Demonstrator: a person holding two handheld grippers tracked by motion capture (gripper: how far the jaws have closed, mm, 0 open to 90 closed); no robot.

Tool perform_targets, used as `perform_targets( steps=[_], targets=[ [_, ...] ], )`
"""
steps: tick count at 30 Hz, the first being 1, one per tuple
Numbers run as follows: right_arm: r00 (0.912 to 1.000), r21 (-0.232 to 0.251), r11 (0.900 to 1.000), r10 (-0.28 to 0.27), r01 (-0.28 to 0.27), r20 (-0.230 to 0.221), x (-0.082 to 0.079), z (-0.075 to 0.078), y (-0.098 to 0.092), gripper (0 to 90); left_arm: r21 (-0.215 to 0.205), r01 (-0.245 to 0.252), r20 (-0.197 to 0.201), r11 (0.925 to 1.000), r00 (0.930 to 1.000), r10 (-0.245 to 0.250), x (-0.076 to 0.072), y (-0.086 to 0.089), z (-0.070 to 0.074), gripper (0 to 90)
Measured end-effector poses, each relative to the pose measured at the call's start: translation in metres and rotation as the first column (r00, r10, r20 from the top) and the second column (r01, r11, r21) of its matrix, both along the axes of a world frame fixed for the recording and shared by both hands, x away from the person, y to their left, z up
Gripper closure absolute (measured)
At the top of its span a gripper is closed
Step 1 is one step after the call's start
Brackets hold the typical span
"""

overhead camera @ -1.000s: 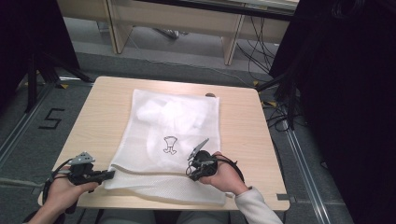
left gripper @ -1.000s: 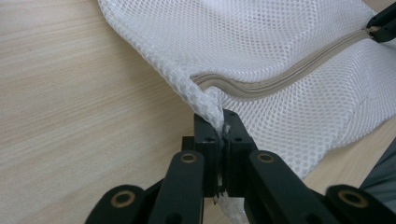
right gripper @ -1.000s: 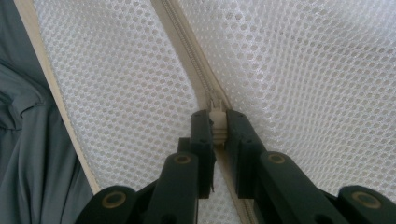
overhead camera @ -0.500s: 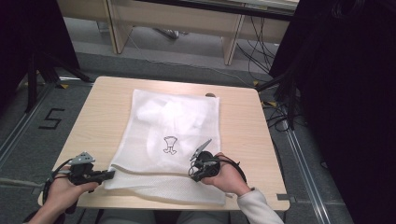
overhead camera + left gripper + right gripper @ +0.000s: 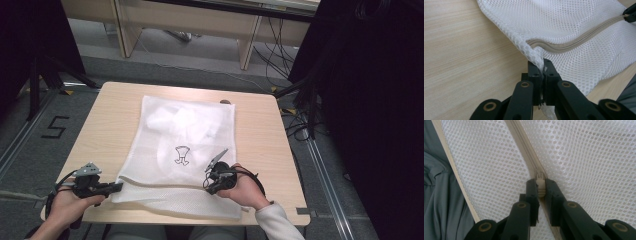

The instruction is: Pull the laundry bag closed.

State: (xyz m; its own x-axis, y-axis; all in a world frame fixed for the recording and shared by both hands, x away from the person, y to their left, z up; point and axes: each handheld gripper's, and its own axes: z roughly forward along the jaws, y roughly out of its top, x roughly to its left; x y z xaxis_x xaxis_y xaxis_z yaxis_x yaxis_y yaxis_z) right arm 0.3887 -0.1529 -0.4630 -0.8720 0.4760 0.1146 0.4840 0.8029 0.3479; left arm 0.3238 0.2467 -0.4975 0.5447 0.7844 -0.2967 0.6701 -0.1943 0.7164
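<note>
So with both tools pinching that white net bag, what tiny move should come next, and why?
Probably slide the right gripper along the zipper, away from the left gripper. Its jaws are shut on the zipper pull, and the left jaws pinch the mesh bag at its corner, anchoring it flat on the table. Which way the zipper runs, open or closed, I cannot tell.

Mesh bag (image 5: 182, 150) flat on table (image 5: 260, 135)

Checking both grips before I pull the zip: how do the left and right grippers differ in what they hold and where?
The left gripper pinches the corner of the mesh bag at its left edge; the right gripper clamps the zipper pull farther along the zipper. The left lies level over the table; the right tilts up above the bag. Both are shut on their hold.
</note>
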Motion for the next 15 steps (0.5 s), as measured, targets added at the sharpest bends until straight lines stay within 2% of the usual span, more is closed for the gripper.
perform_targets(
  steps=[5,15],
  targets=[
    [0.9998,0.001,1.0,0.02,-0.02,0.005,0.001,0.0,-0.003,82.4,0.002,0.0,0.001,1.0,1.0,0.0,0.0,0.0,0.0,86.2],
    [1.0,-0.005,1.0,-0.008,0.008,-0.004,-0.001,0.0,-0.011,82.4,0.002,-0.004,0.003,1.0,1.0,0.004,0.0,0.0,0.0,86.2]
  ],
)
